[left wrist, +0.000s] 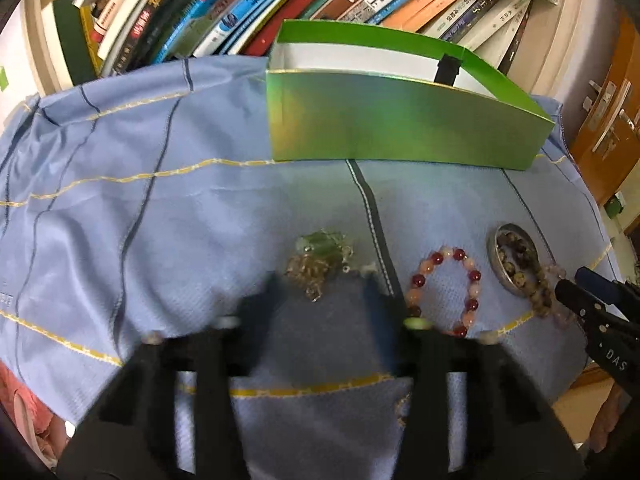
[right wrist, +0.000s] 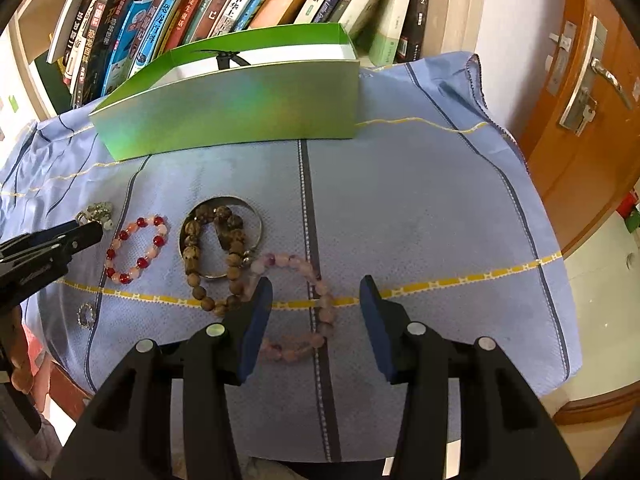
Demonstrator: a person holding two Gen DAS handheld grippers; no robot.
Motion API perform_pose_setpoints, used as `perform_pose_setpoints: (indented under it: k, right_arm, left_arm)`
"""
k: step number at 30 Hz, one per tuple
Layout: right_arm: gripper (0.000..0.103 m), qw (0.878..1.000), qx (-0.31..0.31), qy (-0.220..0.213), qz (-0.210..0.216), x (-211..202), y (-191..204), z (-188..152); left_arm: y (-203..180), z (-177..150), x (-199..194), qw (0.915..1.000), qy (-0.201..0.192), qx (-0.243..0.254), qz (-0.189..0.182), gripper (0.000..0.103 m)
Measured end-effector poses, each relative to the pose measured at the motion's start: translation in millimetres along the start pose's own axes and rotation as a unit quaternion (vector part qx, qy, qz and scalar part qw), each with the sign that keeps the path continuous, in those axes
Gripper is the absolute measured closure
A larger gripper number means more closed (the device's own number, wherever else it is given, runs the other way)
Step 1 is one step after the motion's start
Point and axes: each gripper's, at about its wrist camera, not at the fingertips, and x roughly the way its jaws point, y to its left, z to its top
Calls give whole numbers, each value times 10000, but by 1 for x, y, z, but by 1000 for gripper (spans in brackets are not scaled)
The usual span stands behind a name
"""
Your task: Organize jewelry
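Observation:
A knot of green and clear beads (left wrist: 320, 256) lies on the blue cloth (left wrist: 160, 220). My left gripper (left wrist: 322, 284) is blurred and its jaws stand apart at the near edge of that knot, not pressing on it. It also shows at the left of the right wrist view, left gripper (right wrist: 94, 229). To the right lie a red and pink bracelet (left wrist: 436, 258), a silver bangle (right wrist: 258, 220) and a brown bead string (right wrist: 192, 268). My right gripper (right wrist: 314, 292) is open, straddling a pale pink bracelet (right wrist: 328, 312). A green box (right wrist: 240, 112) stands open behind.
A row of leaning books (right wrist: 224, 8) fills the shelf behind the box. A small sparkly ring (right wrist: 86, 314) lies near the cloth's front left. A wooden door (right wrist: 580, 128) with a metal handle is at the right, past the table edge.

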Motion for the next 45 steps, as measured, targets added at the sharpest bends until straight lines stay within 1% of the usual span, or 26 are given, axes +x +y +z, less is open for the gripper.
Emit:
perform_pose_setpoints:
  k: [1, 2, 5, 6, 9, 10, 11, 12, 13, 16, 18, 20, 23, 24, 25, 26, 27, 32, 34, 35, 36, 39, 40, 41, 43, 45]
  right_arm:
    - [56, 10000, 11, 2, 4, 0, 0, 0]
    - [56, 10000, 25, 3, 14, 1, 0, 0]
    - [56, 10000, 52, -16, 38, 0, -1, 1]
    - [56, 10000, 47, -30, 31, -1, 0, 1]
    - [56, 10000, 20, -72, 34, -4, 2, 3]
    - [56, 10000, 14, -89, 37, -5, 2, 3]
    - [56, 9999, 6, -121, 44, -6, 3, 5]
    - [56, 9999, -1, -150, 58, -8, 4, 6]
    - [56, 9998, -8, -171, 70, -9, 5, 8]
    - [56, 9995, -91, -262, 146, -14, 14, 11]
    - [56, 9993, -205, -302, 81, -15, 20, 11]
    - [56, 9993, -219, -297, -49, -14, 20, 12]
    - [56, 9995, -134, -222, -186, -11, 12, 10]
    - [56, 9995, -113, -193, -228, -10, 10, 9]
    - [56, 9995, -88, -160, -274, -9, 7, 7]
    - [56, 9995, -69, -136, -289, -7, 5, 6]
    - [56, 9995, -48, -108, -290, -6, 4, 5]
    - [56, 9998, -68, -49, -198, 0, 6, 1]
    - [56, 9998, -107, -37, -173, 1, 9, 1]
    - [56, 9998, -118, -36, -162, 1, 9, 0]
    - [56, 9998, -126, -31, -154, 2, 10, 0]
    - [58, 9997, -157, 8, -186, 5, 11, -1]
    - [66, 9996, -202, 22, -174, 6, 13, -2]
    - [71, 9997, -227, 0, -98, 5, 14, -3]
    - [92, 9996, -288, -4, -67, 4, 18, -3]
    - [95, 9994, -333, -9, -66, 3, 21, -3]
  left_arm:
    - [1, 0, 1, 10000, -20, 8, -9, 79]
    - [0, 0, 2, 10000, -28, 38, -10, 81]
    - [-1, -1, -1, 9998, 37, 122, -154, 81]
    - [-4, -3, -4, 9993, 71, 209, -316, 81]
    - [-11, -8, -11, 9975, 198, 424, -534, 81]
    - [-12, -10, -13, 9972, 206, 436, -574, 78]
    - [-11, -9, -15, 9972, 188, 403, -604, 72]
    - [-8, -7, -17, 9979, 131, 339, -538, 52]
    - [-6, -6, -19, 9986, 45, 290, -451, 41]
    - [1, 1, -25, 9994, -161, 209, -245, 41]
    - [3, 4, -26, 9996, -236, 140, -92, 41]
    - [5, 8, -24, 9994, -306, 113, 119, 42]
    - [8, 8, -19, 9996, -266, 45, 81, 45]
    - [8, 10, -17, 9997, -249, 33, 69, 48]
    - [7, 11, -14, 9997, -240, 31, 66, 55]
    - [6, 11, -11, 9998, -207, 31, 47, 59]
    - [5, 13, -8, 9998, -171, 29, 15, 63]
    - [-2, 14, 4, 9999, -78, 94, 7, 65]
    - [-4, 13, 10, 9999, -9, 108, 20, 70]
    - [-4, 12, 11, 9999, -41, 112, 11, 71]
    - [-5, 11, 11, 9999, -66, 129, 14, 76]
    - [-5, 9, 8, 9999, -102, 116, 40, 79]
    - [-5, 9, 7, 9999, -107, 122, 46, 83]
    - [-5, 8, 6, 9998, -118, 132, 70, 83]
    - [-5, 7, 4, 9998, -128, 131, 80, 84]
    - [-4, 6, 0, 9998, -137, 124, 59, 84]
